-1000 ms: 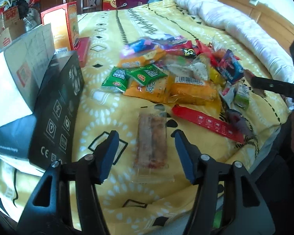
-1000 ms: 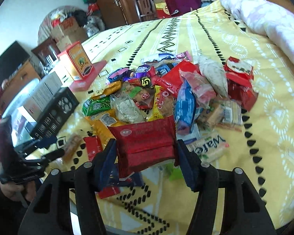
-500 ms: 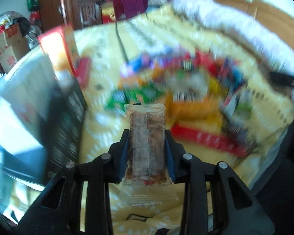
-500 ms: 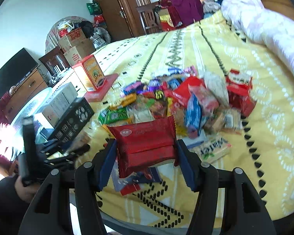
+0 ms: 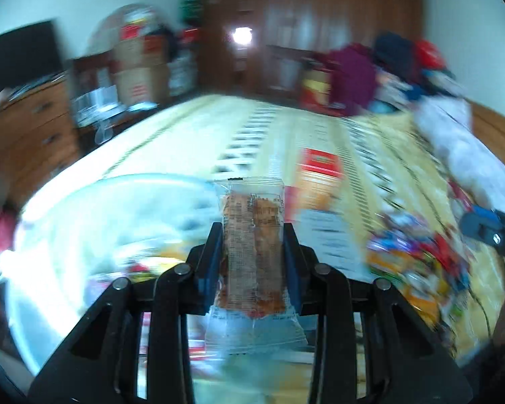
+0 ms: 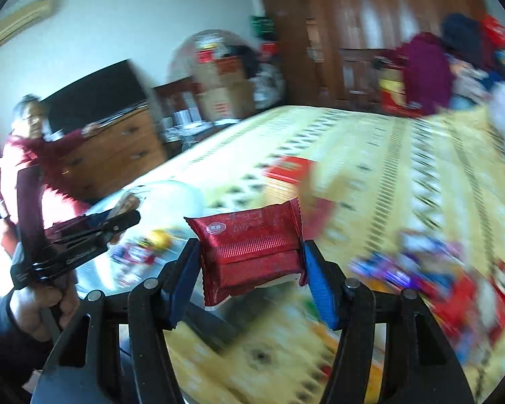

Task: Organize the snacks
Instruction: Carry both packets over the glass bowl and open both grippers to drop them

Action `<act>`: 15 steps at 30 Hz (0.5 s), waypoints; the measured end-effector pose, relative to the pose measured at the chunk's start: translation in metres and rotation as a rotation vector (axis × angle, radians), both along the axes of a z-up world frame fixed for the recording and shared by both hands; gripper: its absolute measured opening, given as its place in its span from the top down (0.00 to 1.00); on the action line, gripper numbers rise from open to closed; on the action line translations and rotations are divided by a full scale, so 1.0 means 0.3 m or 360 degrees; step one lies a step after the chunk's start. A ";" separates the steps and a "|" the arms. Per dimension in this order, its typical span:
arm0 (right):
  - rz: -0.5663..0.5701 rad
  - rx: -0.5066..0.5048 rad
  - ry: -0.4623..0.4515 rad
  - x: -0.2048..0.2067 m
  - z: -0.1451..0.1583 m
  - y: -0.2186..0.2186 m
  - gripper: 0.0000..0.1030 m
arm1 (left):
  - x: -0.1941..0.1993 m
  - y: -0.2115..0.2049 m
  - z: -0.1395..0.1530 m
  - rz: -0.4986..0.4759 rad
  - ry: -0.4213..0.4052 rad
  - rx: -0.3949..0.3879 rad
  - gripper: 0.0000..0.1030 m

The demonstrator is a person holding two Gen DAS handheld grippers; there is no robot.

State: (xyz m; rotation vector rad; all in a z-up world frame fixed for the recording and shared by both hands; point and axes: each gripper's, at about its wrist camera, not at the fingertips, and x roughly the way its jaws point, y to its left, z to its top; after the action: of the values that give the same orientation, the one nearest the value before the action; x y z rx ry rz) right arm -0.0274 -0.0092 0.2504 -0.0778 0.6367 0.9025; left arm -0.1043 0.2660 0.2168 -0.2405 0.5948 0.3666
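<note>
Two snacks are in our grip at once, one in each gripper, both raised above the yellow patterned bedspread (image 5: 192,141). Our left gripper (image 5: 252,256) is clenched on a clear-wrapped brown snack bar (image 5: 252,252), which stands upright between the blue pads, its top sticking out past the fingertips and its crimped lower end hanging down toward the camera. Our right gripper (image 6: 250,262) pinches a shiny red snack packet (image 6: 249,245) by its two side edges, the packet lying crosswise and a little tilted. The loose pile of snacks (image 6: 431,276) lies blurred on the bedspread at the near right. At the near left sits a pale, round container (image 6: 171,202) with a few colourful packets in it; motion blur hides what kind it is. An orange-and-red box (image 5: 316,175) stands on the bedspread just beyond the bar. In the right wrist view the left gripper (image 6: 124,219) shows at the left, held by a hand (image 6: 40,306).
</note>
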 end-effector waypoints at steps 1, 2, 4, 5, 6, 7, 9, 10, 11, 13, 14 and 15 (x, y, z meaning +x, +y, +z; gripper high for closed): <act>0.0070 -0.0002 -0.0001 -0.012 0.012 0.097 0.38 | -0.023 0.047 -0.006 0.0053 0.0010 -0.0027 0.67; 0.0119 0.0001 0.0008 -0.020 0.018 0.159 0.38 | -0.046 0.114 -0.019 0.0122 0.0028 -0.0065 0.67; 0.0222 -0.0004 0.0052 -0.039 0.017 0.307 0.38 | -0.072 0.193 -0.053 0.0225 0.0058 -0.0130 0.67; 0.0253 -0.0014 0.0067 -0.046 0.012 0.359 0.38 | -0.080 0.221 -0.072 0.0264 0.0073 -0.0165 0.67; 0.0282 -0.0023 0.0083 -0.054 0.006 0.406 0.38 | -0.096 0.257 -0.092 0.0303 0.0086 -0.0201 0.67; 0.0322 -0.0038 0.0110 -0.064 -0.008 0.476 0.38 | -0.094 0.268 -0.105 0.0322 0.0094 -0.0224 0.67; 0.0364 -0.0059 0.0141 -0.082 -0.028 0.550 0.38 | -0.091 0.277 -0.134 0.0341 0.0121 -0.0256 0.67; 0.0388 -0.0075 0.0157 -0.094 -0.045 0.602 0.38 | -0.097 0.273 -0.138 0.0339 0.0126 -0.0260 0.67; 0.0401 -0.0084 0.0164 -0.106 -0.055 0.629 0.38 | -0.102 0.275 -0.139 0.0330 0.0128 -0.0262 0.67; 0.0430 -0.0098 0.0177 -0.139 -0.073 0.684 0.38 | -0.091 0.270 -0.143 0.0308 0.0141 -0.0264 0.67; 0.0443 -0.0106 0.0181 -0.160 -0.082 0.705 0.38 | -0.096 0.273 -0.140 0.0299 0.0140 -0.0263 0.67; 0.0451 -0.0117 0.0185 -0.173 -0.094 0.729 0.38 | -0.090 0.269 -0.145 0.0291 0.0145 -0.0260 0.67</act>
State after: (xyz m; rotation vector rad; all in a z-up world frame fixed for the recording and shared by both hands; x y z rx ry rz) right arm -0.0794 0.2095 0.2223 -0.1860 0.7801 1.1627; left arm -0.1313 0.3468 0.1733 -0.4389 0.6956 0.5084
